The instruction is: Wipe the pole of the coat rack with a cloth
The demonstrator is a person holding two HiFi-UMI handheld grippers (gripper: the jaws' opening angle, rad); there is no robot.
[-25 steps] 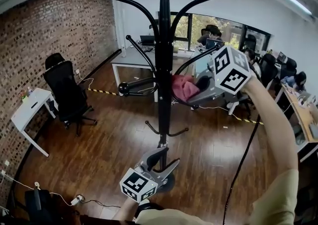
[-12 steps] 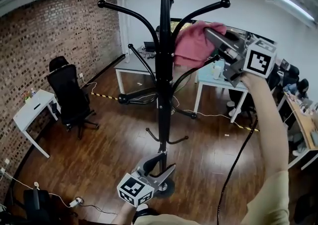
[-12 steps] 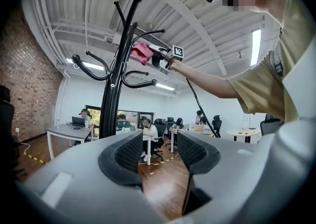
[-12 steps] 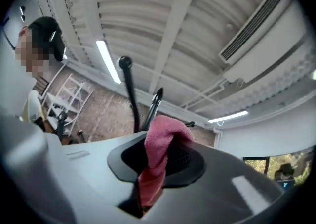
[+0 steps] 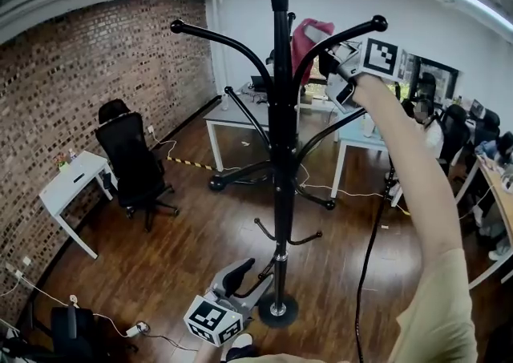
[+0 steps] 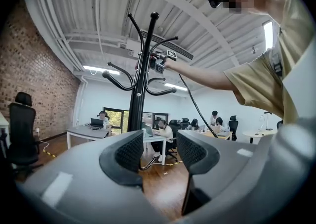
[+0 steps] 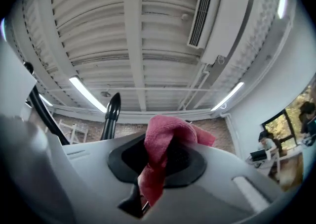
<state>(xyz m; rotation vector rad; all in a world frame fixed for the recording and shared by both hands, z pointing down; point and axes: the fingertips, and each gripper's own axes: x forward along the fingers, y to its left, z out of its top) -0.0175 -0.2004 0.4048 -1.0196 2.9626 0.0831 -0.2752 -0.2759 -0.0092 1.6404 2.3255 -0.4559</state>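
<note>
Left gripper [image 5: 250,281], held low by the person's body, has its jaws spread with nothing between them and points at the foot of the coat rack, near its round base [image 5: 278,310]. Right gripper [image 5: 329,63], on an outstretched arm, is raised high and pinches a pink cloth [image 5: 307,39] that bunches above its pads. The black pole [image 5: 280,153] stands upright from floor to pointed tip, its long axis vertical. The cloth hangs just to the right of the pole's top, among the upper hooks [image 5: 345,33]. In the right gripper view the tip lies left of the cloth with a gap between them, so the cloth does not appear to be on the pole yet. The right gripper is the nearer to the upper pole, the left to its foot. A wipe would likely call for bringing the cloth leftward onto the pole, then running it down. Beyond stand white desks [image 5: 232,117], a black chair [image 5: 132,165] and a brick wall [image 5: 88,89].
</note>
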